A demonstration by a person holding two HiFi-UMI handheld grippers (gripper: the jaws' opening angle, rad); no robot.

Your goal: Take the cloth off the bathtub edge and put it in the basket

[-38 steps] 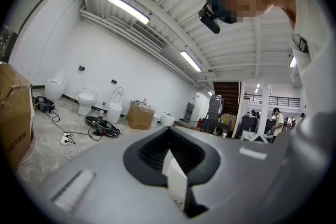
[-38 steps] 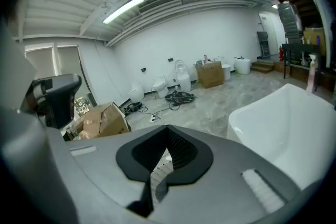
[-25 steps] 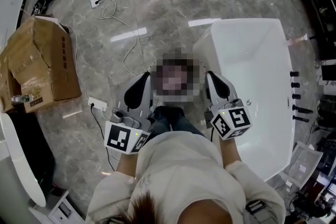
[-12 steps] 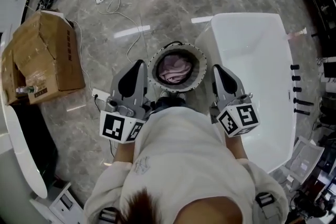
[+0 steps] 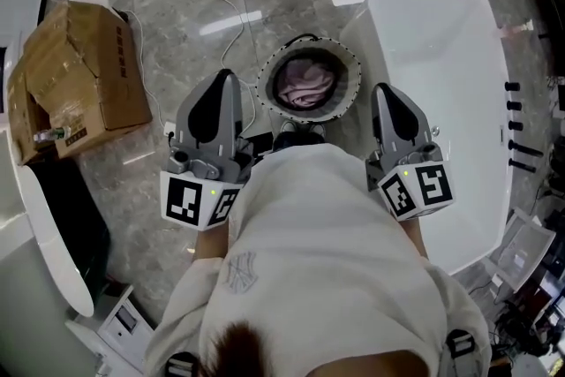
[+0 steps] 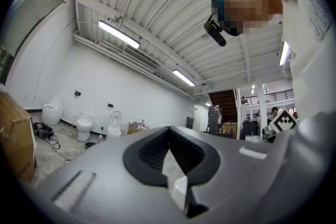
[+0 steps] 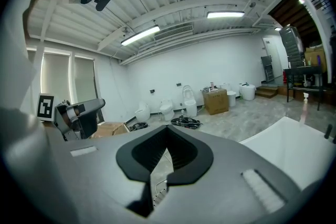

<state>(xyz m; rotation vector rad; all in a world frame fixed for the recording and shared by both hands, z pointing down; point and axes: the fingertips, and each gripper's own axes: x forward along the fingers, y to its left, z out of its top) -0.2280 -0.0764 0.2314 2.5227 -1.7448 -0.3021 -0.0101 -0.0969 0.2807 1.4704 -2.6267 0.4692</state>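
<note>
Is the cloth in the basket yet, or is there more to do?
Done: the pink cloth lies inside the basket on the floor beside the bathtub, whose visible edge is bare. In hand: nothing; the left gripper and right gripper are both shut and empty. Left: nothing that shows.

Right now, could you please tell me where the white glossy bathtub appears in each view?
Head view: white glossy bathtub, right side.
Left gripper view: not in it.
Right gripper view: lower right corner.
Shared landmark: grey marble floor.
</note>
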